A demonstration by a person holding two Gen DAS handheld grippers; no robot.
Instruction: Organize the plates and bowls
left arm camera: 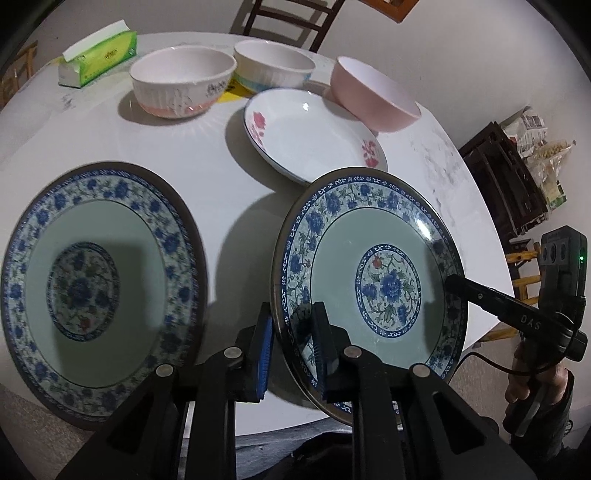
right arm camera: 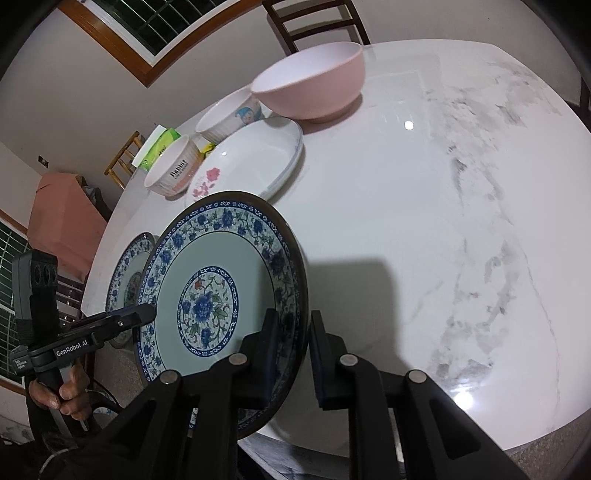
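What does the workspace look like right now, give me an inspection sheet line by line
Surface: round white marble table, glossy.
Job's things: one blue floral plate lifted and tilted, its rims clamped by both grippers; a second blue floral plate at the near edge; white rose plate; pink bowl; two ribbed white bowls.
Clutter: green tissue pack.
Grippers: left gripper and right gripper both shut on the lifted plate.
Cables: black cable below the right gripper.
Surroundings: wooden chair, window, dark wooden rack.
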